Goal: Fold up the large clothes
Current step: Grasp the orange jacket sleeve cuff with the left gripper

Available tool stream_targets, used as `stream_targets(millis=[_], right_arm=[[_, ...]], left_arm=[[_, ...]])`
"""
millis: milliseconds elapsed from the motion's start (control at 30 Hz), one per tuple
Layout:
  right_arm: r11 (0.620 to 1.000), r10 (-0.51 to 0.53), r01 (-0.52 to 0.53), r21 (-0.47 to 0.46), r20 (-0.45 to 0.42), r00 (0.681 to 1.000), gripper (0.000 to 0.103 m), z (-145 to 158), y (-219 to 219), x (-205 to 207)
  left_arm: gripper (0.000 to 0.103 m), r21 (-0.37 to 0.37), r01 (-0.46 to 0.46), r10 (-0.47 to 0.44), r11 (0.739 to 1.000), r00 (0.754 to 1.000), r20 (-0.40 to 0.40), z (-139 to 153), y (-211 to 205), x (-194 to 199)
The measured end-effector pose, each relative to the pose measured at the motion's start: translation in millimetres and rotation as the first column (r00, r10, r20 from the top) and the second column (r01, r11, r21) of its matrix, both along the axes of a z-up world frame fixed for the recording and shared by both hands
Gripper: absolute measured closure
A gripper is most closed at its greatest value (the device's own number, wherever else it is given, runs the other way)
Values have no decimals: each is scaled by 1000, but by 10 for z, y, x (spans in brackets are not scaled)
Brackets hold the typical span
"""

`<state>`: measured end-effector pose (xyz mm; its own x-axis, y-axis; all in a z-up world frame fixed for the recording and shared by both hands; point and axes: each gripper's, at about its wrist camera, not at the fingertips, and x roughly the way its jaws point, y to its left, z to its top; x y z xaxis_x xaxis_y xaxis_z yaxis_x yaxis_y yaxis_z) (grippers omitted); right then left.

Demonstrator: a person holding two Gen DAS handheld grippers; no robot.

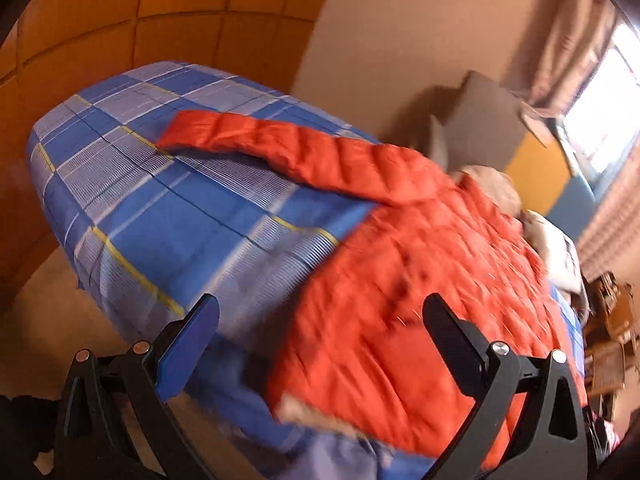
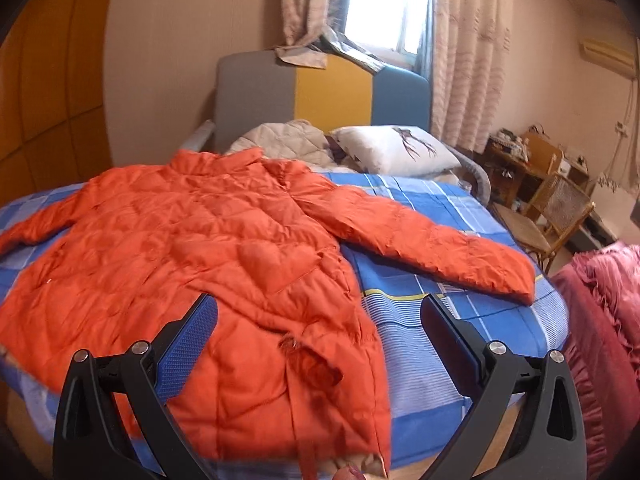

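An orange quilted puffer jacket [image 2: 208, 248] lies spread flat on a bed with a blue plaid sheet [image 2: 432, 344]. Its right sleeve [image 2: 424, 236] stretches out to the right. In the left wrist view the jacket [image 1: 408, 280] is blurred and its other sleeve [image 1: 280, 144] reaches toward the bed's far end. My left gripper [image 1: 320, 324] is open and empty above the jacket's hem edge. My right gripper [image 2: 320, 320] is open and empty above the jacket's lower front corner.
A white pillow [image 2: 396, 148] and a beige quilted cloth [image 2: 280, 140] lie at the headboard [image 2: 320, 96]. A pink ruffled blanket [image 2: 600, 320] is at the right. A wicker chair [image 2: 552, 220] and a cluttered table [image 2: 520, 152] stand beyond. Orange wardrobe panels [image 1: 100, 32] are at the left.
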<state>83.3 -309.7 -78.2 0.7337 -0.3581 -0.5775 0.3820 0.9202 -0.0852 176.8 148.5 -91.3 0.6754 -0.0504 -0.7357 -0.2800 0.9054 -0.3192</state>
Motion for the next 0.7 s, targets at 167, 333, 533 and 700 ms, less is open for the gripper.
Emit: stream_targets(millis=[167,333,533,700], right_arm=[[993,-92,90,-75,-31,995,3,-176,-120,292],[982,-182,179,-67,-54,982,3,-320,-341,557],[978,-200,193,-78,-95,975,3,-501,-363,724],[976,-202,190,-104,-113,973,3,-636,-330,752]], left_arm=[[2,-50,-148,146,988,988,-50,-243,513,530],[9,-128,-275,264,953,960,-98,-493,968,977],[21,-164,-356,346,920,934,-87,-636,1326,1530],[37,-218,-405,386,888,914,-126,-826,1519,1839]])
